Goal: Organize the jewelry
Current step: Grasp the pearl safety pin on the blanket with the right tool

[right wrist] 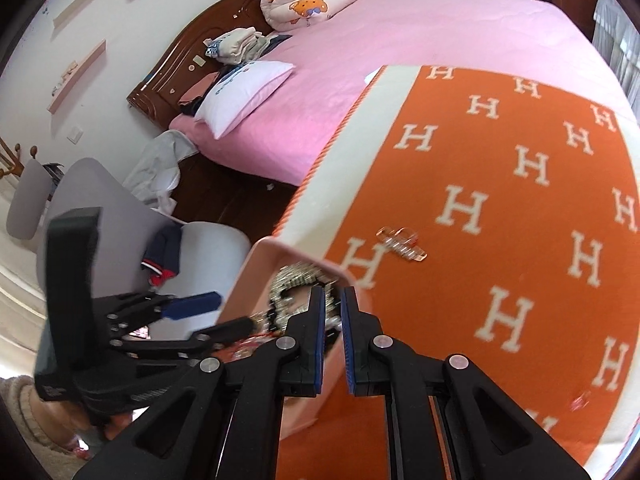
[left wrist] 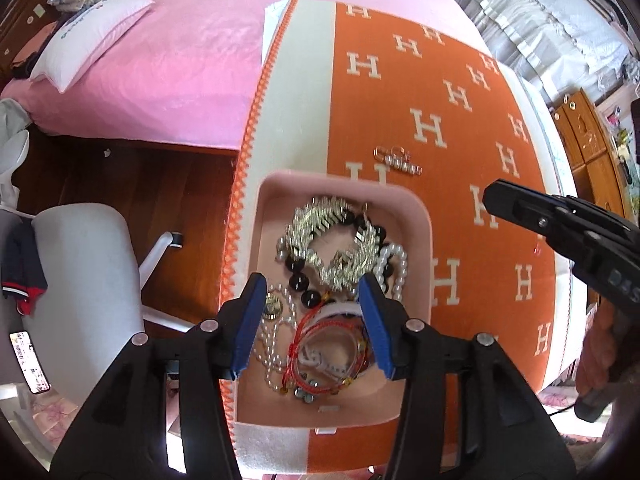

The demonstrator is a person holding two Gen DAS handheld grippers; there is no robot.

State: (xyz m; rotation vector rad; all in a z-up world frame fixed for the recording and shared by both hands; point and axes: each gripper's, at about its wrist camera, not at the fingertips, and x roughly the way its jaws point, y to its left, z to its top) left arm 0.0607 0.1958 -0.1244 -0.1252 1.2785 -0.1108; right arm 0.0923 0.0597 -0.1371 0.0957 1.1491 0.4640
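Note:
A pink tray (left wrist: 424, 240) sits on the orange H-patterned blanket (left wrist: 500, 128). It holds a silver rhinestone piece (left wrist: 332, 236), black beads (left wrist: 298, 278), pearl strands (left wrist: 396, 264) and red cord bracelets (left wrist: 316, 344). My left gripper (left wrist: 316, 300) is open and empty, hovering over the tray. A clear hair clip (left wrist: 398, 160) lies on the blanket beyond the tray; it also shows in the right wrist view (right wrist: 402, 244). My right gripper (right wrist: 334, 308) has its jaws nearly closed with a narrow gap, at the tray's right rim (right wrist: 304, 258). Whether it holds anything is unclear.
A pink bed (right wrist: 400, 60) with a white pillow (right wrist: 244, 96) lies behind. A grey chair (left wrist: 80, 280) stands at the left on the wooden floor. A wooden cabinet (left wrist: 592, 148) stands at the right. The right gripper's body (left wrist: 568, 232) reaches in from the right.

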